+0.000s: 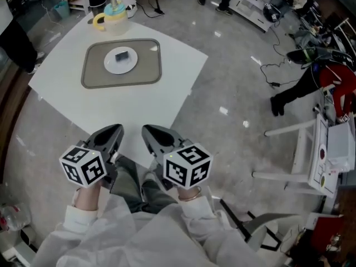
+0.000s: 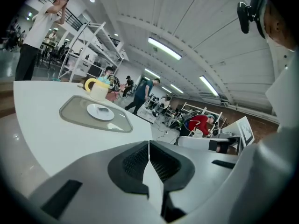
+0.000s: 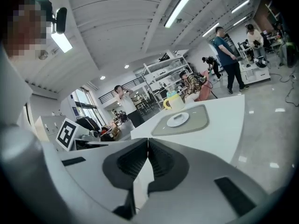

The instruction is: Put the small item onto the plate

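A small dark item point(image 1: 121, 55) lies on the white plate point(image 1: 114, 66), which rests on a grey tray point(image 1: 92, 77) at the far side of the white table point(image 1: 139, 102). The plate point(image 2: 96, 112) shows in the left gripper view and the plate point(image 3: 178, 120) in the right gripper view, far ahead of both. My left gripper point(image 1: 113, 131) and right gripper point(image 1: 149, 132) hover side by side at the table's near corner, close to my body. Both are shut with nothing between their jaws.
A cream and yellow pitcher with a teal lid point(image 1: 113, 14) stands at the table's far corner behind the tray. A white frame and clutter point(image 1: 311, 149) stand on the floor to the right. People stand in the background.
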Tool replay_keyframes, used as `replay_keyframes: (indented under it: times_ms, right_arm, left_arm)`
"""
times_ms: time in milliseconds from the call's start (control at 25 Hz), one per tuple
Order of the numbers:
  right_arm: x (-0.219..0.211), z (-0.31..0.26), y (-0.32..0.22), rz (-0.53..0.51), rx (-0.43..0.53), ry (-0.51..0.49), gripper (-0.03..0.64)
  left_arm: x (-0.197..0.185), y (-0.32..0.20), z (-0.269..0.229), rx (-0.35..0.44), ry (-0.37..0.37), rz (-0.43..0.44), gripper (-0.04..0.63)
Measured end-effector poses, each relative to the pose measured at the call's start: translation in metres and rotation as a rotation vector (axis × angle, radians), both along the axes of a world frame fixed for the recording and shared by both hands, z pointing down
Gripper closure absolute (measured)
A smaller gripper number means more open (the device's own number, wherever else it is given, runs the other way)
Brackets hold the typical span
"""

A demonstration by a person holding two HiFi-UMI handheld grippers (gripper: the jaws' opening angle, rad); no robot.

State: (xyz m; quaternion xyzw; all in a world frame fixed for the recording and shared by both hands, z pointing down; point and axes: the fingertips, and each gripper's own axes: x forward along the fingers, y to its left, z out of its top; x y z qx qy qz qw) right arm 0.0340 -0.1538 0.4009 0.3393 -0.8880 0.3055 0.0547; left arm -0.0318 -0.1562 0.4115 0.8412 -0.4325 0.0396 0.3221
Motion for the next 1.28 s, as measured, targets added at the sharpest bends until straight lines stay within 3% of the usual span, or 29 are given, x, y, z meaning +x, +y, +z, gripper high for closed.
replay_keyframes:
  times_ms: [480,1080,1280]
  right_arm:
    - [0.007,-0.001,0.057,-0.034,-0.007,0.034,0.6]
    - [0.002,-0.019,0.081,0.048,0.02,0.043,0.6]
    - [0.002,-0.019,0.08,0.071,0.034,0.058,0.6]
  left_arm:
    - [0.024,0.059,-0.009,0.001,-0.009,0.01,0.581]
    - [0.038,0.091,-0.018,-0.012,-0.033,0.138,0.583]
    - [0.03,0.087,-0.02,-0.003,-0.027,0.137,0.584]
